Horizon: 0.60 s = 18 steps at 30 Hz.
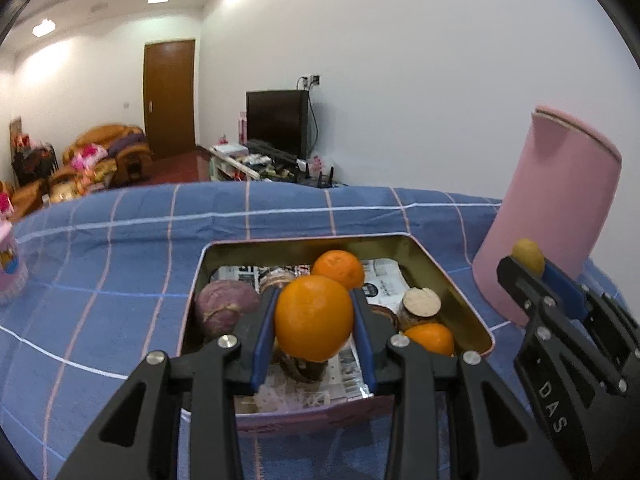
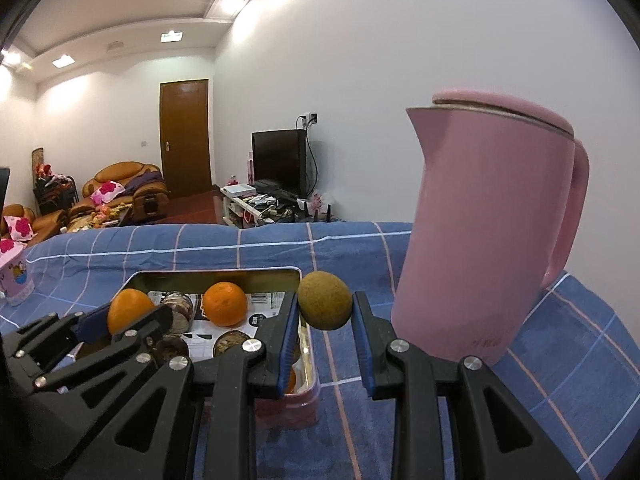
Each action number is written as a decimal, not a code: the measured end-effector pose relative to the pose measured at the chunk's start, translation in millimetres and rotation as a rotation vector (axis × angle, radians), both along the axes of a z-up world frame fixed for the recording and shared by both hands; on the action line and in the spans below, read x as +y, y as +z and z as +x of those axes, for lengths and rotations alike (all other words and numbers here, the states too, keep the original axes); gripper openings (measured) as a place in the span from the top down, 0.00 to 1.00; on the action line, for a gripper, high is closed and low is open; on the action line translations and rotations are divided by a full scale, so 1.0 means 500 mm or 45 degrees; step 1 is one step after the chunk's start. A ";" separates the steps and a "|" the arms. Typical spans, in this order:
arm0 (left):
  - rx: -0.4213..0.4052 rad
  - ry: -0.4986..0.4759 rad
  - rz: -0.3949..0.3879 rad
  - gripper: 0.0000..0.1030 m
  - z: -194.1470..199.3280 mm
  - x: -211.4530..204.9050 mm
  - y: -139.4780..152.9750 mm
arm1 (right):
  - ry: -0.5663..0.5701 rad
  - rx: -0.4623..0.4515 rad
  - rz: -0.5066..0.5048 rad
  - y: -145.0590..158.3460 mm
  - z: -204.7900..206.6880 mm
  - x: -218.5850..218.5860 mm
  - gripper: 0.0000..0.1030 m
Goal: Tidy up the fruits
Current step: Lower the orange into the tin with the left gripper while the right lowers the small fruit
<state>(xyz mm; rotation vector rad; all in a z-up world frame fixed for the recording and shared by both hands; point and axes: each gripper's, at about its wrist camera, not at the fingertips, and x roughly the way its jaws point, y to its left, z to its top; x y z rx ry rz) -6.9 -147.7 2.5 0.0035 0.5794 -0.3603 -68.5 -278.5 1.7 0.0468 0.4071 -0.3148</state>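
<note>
My left gripper (image 1: 314, 318) is shut on a large orange (image 1: 314, 318) and holds it over the near part of a pink tin box (image 1: 460, 292) lined with newspaper. In the box lie a second orange (image 1: 338, 269), a third orange (image 1: 430, 338), a purple root vegetable (image 1: 226, 306) and some brown cut pieces (image 1: 420, 305). My right gripper (image 2: 325, 306) is shut on a small yellow-brown round fruit (image 2: 325, 306), just right of the box's edge (image 2: 310, 340). It also shows at the right of the left wrist view as the right gripper (image 1: 528, 258).
A tall pink jug (image 2: 484, 232) stands on the blue checked cloth (image 2: 560, 340) right of the box, close to my right gripper. A pink printed cup (image 1: 10, 268) sits at the far left. Behind are a sofa, a door and a TV.
</note>
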 end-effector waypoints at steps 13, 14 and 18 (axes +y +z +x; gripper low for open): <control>0.055 0.051 -0.049 0.64 0.045 0.045 0.006 | 0.001 -0.024 -0.046 0.025 0.077 0.029 0.72; 0.052 0.059 -0.050 0.64 0.049 0.049 0.007 | 0.006 -0.025 -0.039 0.026 0.079 0.032 0.72; 0.036 0.096 -0.045 0.64 0.063 0.055 0.007 | 0.045 -0.026 0.007 0.027 0.093 0.026 0.73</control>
